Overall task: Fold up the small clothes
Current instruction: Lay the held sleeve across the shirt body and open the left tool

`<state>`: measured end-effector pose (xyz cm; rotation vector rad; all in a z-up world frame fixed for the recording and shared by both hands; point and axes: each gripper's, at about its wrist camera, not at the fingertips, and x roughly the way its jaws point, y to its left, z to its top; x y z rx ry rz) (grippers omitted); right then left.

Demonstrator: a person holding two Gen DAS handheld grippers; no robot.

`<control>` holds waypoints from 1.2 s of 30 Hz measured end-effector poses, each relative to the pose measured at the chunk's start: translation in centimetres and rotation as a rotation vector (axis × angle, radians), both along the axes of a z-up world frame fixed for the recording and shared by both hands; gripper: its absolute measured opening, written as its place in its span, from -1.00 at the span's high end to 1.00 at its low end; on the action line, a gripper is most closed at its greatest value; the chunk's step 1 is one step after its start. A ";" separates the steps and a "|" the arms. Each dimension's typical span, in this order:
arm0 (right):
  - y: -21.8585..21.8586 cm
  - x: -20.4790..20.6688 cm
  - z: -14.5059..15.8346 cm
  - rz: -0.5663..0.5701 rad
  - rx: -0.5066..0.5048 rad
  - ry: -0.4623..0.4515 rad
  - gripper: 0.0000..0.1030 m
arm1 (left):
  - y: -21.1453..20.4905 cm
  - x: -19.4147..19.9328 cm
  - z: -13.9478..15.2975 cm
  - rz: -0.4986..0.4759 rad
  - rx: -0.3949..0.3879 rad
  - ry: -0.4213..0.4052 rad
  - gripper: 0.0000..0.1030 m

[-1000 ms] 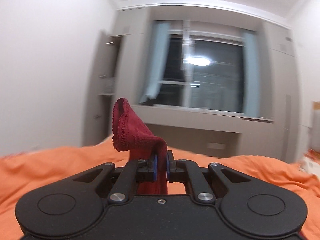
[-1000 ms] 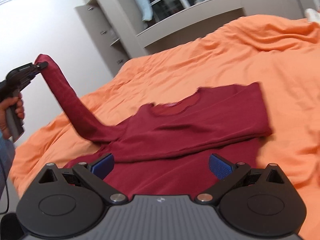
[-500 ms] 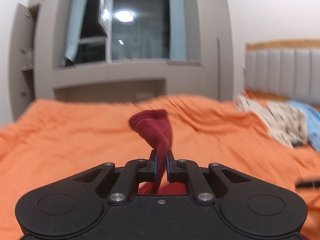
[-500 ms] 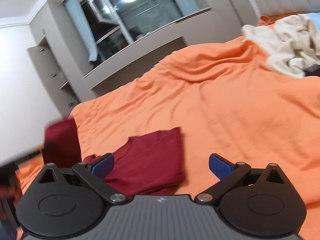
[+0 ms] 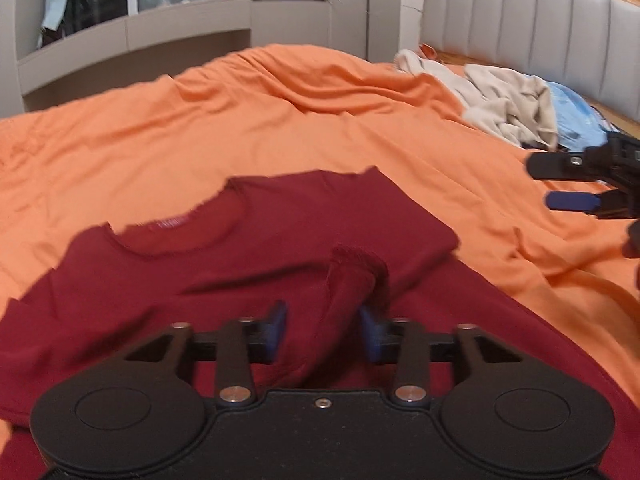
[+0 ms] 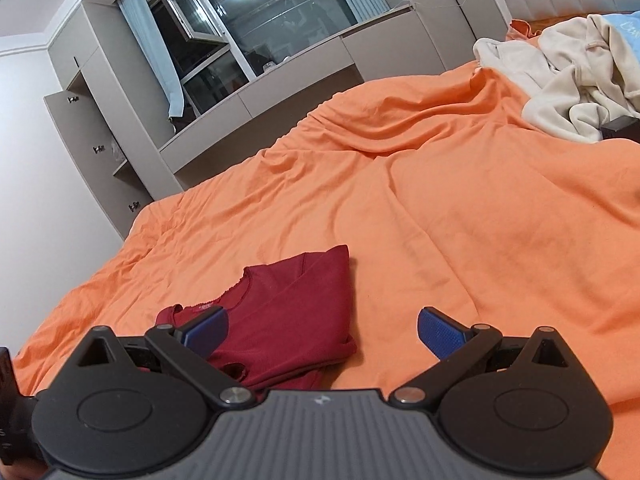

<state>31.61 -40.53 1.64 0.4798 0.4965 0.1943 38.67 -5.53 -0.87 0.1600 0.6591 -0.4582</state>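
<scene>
A dark red long-sleeved shirt (image 5: 256, 240) lies on the orange bedspread (image 5: 240, 120), partly folded, neckline toward the window. Its sleeve cuff (image 5: 356, 276) stands up between the fingers of my left gripper (image 5: 323, 332), whose jaws are now apart and no longer pinch it. My right gripper (image 6: 322, 330) is open and empty, hovering to the right of the shirt (image 6: 288, 312). It also shows at the right edge of the left wrist view (image 5: 576, 182).
A pile of beige and light blue clothes (image 5: 516, 104) lies near the padded headboard (image 5: 532, 20). Grey cabinets and a window (image 6: 256, 28) stand beyond the far edge of the bed. Orange bedspread (image 6: 460, 208) spreads to the right of the shirt.
My left gripper carried the sleeve from high up down across the shirt body and opened its jaws. My right gripper swung right, away from the shirt, staying open.
</scene>
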 end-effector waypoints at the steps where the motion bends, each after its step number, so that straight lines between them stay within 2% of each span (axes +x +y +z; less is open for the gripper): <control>1: 0.2 0.1 -0.1 0.004 -0.004 0.005 -1.00 | 0.3 -0.5 0.1 -0.006 -0.007 0.009 -0.31; 6: 1.4 0.2 -0.8 0.039 -0.045 0.035 -1.00 | 1.6 -1.8 0.7 0.017 -0.039 0.053 -0.63; 12: 3.4 0.3 -1.6 0.098 -0.120 0.050 -1.00 | 4.9 -3.8 2.1 0.205 -0.111 0.097 -0.98; 15: 4.3 0.1 -1.6 0.129 -0.176 0.036 -1.00 | 7.3 -5.1 2.8 0.268 -0.159 0.082 -0.99; 17: 5.1 0.0 -1.5 0.152 -0.222 0.018 -1.00 | 9.1 -5.7 3.5 0.327 -0.152 0.061 -0.99; 21: 6.8 -0.1 -1.4 0.198 -0.297 -0.004 -1.00 | 13.3 -6.5 5.4 0.456 -0.089 -0.045 -0.99; 23: 7.4 0.0 -1.5 0.216 -0.316 -0.007 -1.00 | 15.6 -6.6 6.0 0.524 -0.017 -0.091 -0.99; 25: 7.8 0.2 -1.6 0.234 -0.324 -0.007 -1.00 | 17.4 -6.3 6.0 0.567 0.076 -0.099 -0.99; 29: 8.8 1.0 -1.0 0.260 -0.353 -0.025 -1.00 | 19.9 -5.1 4.3 0.565 0.254 -0.028 -0.99; 31: 9.9 1.6 -0.4 0.279 -0.375 -0.047 -1.00 | 20.5 -4.7 3.4 0.563 0.319 -0.025 -0.99; 36: 12.4 2.3 0.3 0.356 -0.423 -0.095 -1.00 | 20.5 -3.2 1.9 0.506 0.384 -0.014 -0.99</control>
